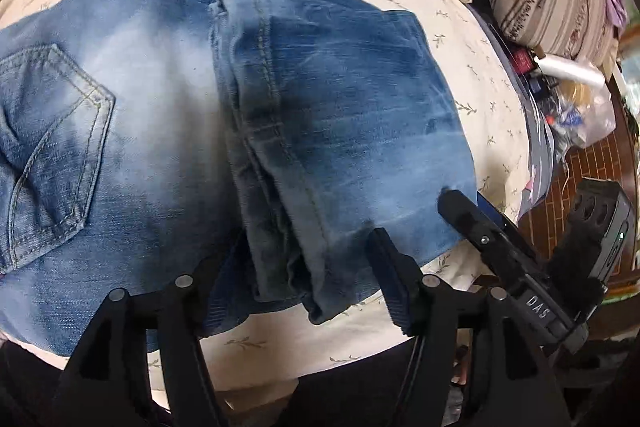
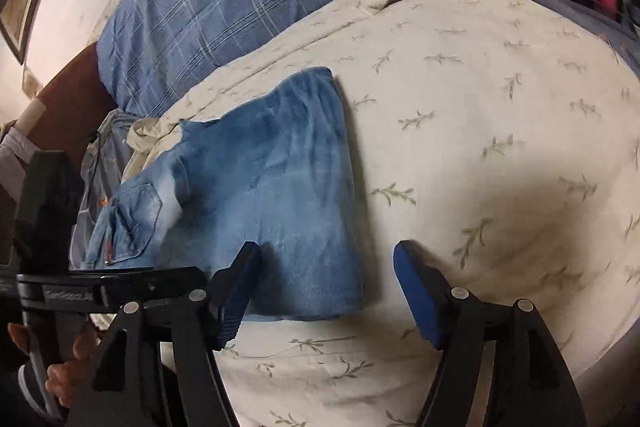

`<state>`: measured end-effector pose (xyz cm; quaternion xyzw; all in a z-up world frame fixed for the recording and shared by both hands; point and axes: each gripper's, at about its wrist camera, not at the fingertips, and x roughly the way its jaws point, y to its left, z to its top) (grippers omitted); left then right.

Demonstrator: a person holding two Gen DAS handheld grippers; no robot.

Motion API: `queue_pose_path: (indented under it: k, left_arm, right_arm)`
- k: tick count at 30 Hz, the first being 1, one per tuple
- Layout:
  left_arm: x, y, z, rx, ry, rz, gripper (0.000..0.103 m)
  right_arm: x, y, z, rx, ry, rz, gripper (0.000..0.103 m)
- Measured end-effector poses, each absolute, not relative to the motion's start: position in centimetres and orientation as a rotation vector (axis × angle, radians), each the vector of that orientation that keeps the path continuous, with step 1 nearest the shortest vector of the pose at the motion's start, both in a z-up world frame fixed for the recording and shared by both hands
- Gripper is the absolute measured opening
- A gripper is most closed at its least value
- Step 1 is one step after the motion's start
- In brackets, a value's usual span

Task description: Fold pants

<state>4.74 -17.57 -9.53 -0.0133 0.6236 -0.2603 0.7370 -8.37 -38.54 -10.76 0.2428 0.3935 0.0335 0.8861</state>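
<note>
Faded blue denim pants (image 1: 304, 131) lie folded on the cream leaf-print bedsheet (image 2: 480, 115), hems turned over the seat. Left gripper (image 1: 304, 267) stands apart above the hem fold, gripping nothing. Right gripper (image 2: 326, 291) stands apart, straddling the fold's near corner, pads clear.

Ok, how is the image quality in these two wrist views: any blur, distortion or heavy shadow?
Left wrist view: strong fisheye bending, dark corners; the jeans look soft and hazy at their pale middle, seams sharper. Right wrist view: the same bending; a broad shadow falls on the bedspread at lower right, and the top right corner is smeared.
</note>
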Motion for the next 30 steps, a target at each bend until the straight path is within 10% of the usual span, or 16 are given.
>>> queue_pose_path:
  k: [5, 7, 8, 11, 26, 30]
  left_arm:
    - [5.0, -16.7, -9.7, -0.078, 1.382, -0.584, 0.065]
    - [4.9, -16.3, -9.6, -0.085, 1.384, -0.586, 0.061]
    - [4.9, -16.4, -9.5, -0.081, 1.382, -0.581, 0.058]
    - [4.6, -15.9, -9.2, -0.104, 1.383, -0.599, 0.043]
    - [5.0, -13.2, -7.6, -0.232, 1.394, -0.633, 0.034]
    - [5.1, -13.2, -5.2, -0.24, 1.337, -0.666, 0.046]
  right_arm:
    - [-8.1, -37.8, -10.6, 0.478, 0.811, 0.067, 0.081]
    - [-8.5, -37.9, -10.1, 0.487, 0.787, 0.105, 0.069]
    - [-8.8, -37.7, -9.8, 0.475, 0.779, 0.107, 0.046]
    - [-10.0, -37.3, -8.5, 0.405, 0.731, 0.12, 0.036]
    - [-10.4, -39.3, -9.2, 0.49, 0.761, 0.023, 0.051]
    - [-10.8, -40.1, -7.0, 0.506, 0.687, 0.015, 0.061]
